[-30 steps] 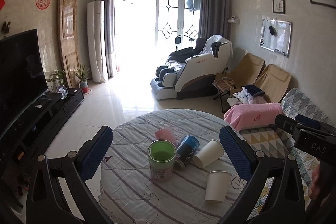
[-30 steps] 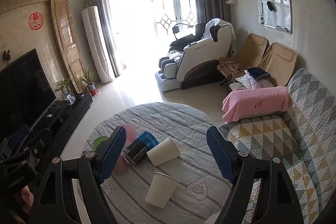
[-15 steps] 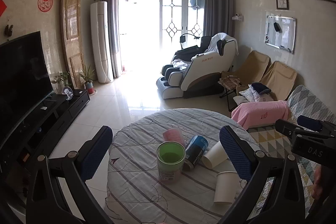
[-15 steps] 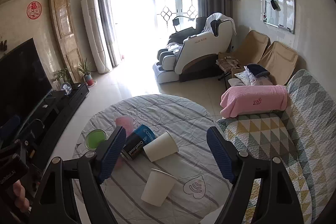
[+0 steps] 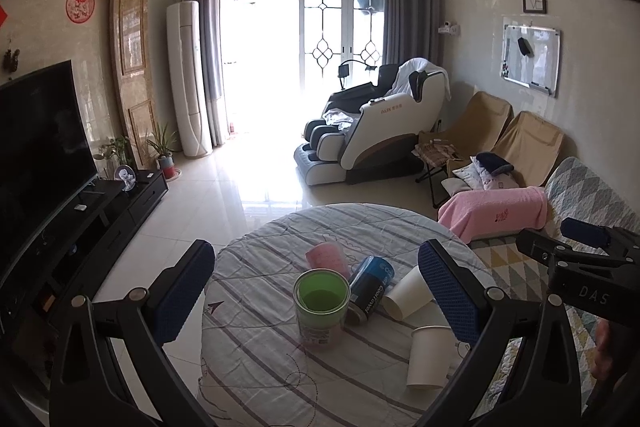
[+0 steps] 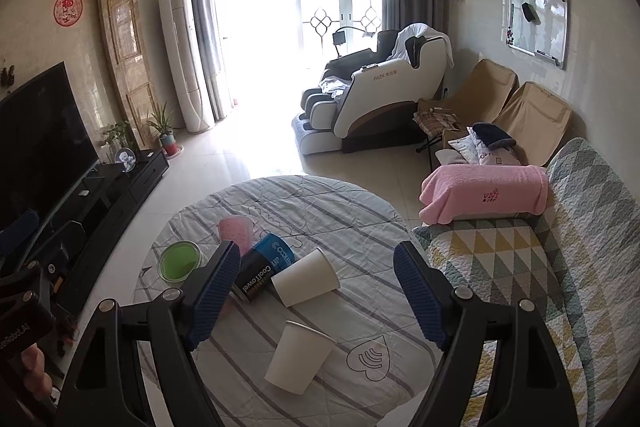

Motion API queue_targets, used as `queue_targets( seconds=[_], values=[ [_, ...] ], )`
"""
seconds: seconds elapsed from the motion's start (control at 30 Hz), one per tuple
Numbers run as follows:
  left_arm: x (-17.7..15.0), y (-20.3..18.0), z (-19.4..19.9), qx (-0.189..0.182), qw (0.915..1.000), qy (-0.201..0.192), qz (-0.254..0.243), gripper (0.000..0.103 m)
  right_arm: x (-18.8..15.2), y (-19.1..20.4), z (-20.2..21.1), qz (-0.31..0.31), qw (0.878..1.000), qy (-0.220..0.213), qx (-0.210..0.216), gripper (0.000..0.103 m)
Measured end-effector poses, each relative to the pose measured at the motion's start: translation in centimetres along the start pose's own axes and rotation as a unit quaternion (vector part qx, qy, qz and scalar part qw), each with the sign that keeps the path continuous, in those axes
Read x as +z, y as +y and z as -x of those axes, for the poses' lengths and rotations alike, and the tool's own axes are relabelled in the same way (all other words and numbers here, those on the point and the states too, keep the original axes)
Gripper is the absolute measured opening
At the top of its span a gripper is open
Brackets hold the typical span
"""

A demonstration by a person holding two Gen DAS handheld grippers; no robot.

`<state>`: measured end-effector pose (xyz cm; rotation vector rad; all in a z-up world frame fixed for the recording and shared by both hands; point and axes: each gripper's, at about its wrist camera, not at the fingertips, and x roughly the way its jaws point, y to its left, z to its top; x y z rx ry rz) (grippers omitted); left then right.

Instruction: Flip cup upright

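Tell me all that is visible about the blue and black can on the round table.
The can is a cylinder, blue at its far end and black at its near end, with white lettering along its side. It looks like printed metal or card. It lies on its side on the striped tablecloth, between the pink cup and the tipped white paper cup, close against both. No gripper touches it.

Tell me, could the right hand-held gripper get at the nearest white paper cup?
Probably yes: the right hand-held gripper is open, and the white paper cup stands apart from the other cups with nothing between them.
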<state>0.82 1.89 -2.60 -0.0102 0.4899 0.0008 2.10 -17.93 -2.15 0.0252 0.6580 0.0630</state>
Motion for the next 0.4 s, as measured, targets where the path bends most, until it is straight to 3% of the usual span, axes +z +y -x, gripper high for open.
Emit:
queue_targets(
  seconds=[0.4],
  values=[
    [0.15,-0.24,-0.1,-0.001,1.0,-0.001,-0.002,0.103,0.15,-0.07,-0.13,0.002,1.0,0.006,-0.001,0.08]
  ],
)
